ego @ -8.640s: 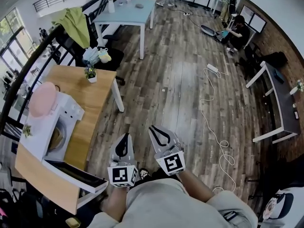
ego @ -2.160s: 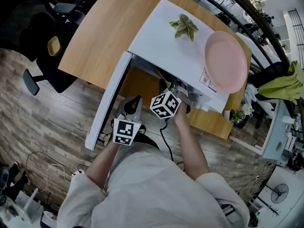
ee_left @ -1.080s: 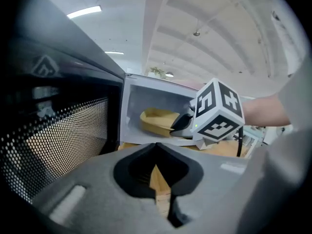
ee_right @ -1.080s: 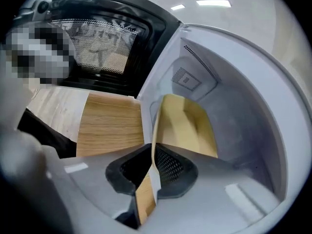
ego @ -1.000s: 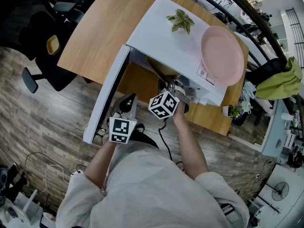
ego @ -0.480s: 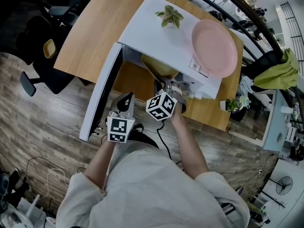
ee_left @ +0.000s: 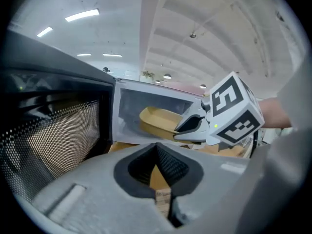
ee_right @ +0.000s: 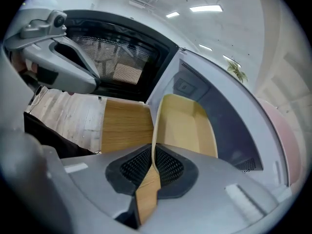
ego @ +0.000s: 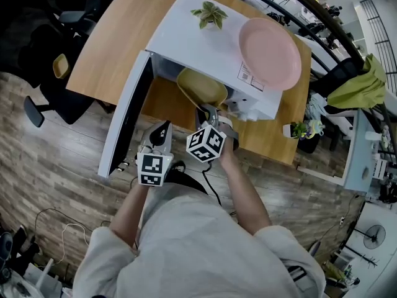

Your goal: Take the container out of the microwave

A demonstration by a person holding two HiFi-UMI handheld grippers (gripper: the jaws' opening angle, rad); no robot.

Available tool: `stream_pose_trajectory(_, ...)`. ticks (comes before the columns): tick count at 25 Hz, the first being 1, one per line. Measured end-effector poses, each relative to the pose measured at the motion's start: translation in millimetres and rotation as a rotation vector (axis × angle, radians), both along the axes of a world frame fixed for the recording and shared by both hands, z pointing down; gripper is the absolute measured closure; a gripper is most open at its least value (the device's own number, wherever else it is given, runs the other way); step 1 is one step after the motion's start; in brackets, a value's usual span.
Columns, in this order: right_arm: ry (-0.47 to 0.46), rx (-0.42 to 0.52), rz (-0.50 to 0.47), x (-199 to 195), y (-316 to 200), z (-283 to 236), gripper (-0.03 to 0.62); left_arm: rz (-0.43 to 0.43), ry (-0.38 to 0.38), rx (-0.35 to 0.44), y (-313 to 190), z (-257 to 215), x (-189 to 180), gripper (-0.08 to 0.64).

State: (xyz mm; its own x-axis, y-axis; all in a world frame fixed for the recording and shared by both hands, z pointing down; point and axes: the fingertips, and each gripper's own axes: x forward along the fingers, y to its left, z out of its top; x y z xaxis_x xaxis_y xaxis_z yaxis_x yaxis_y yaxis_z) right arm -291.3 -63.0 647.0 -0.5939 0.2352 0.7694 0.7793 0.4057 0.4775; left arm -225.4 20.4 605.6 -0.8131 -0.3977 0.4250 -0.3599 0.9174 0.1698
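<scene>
I'm gripping the yellow container [ego: 201, 87] by its near rim with the right gripper [ego: 209, 111], whose jaws are pinching the thin wall between their pads. The container is sitting partly out of the mouth of the white microwave [ego: 198, 42]. Its far end is lying under the cavity roof and its near end is reaching out over the wooden table [ego: 111, 36]. From here I can't quite tell whether its base is resting on anything.

The microwave door [ego: 124, 123] is standing wide open to the left. I'm holding the left gripper [ego: 162, 130] just beside the door's inner face, its jaws meeting at the tips and clasping nothing. A pink plate [ego: 270, 51] and a small potted plant [ego: 209, 12] are sitting apart on top of the microwave.
</scene>
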Motion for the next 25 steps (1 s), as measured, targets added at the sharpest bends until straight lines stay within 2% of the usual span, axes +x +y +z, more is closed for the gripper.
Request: stream_pose_trajectory(25,-0.001,-0.026,0.002,57,-17,0,0.557,0.033,0.002,-0.021,-22,1,43,0.557)
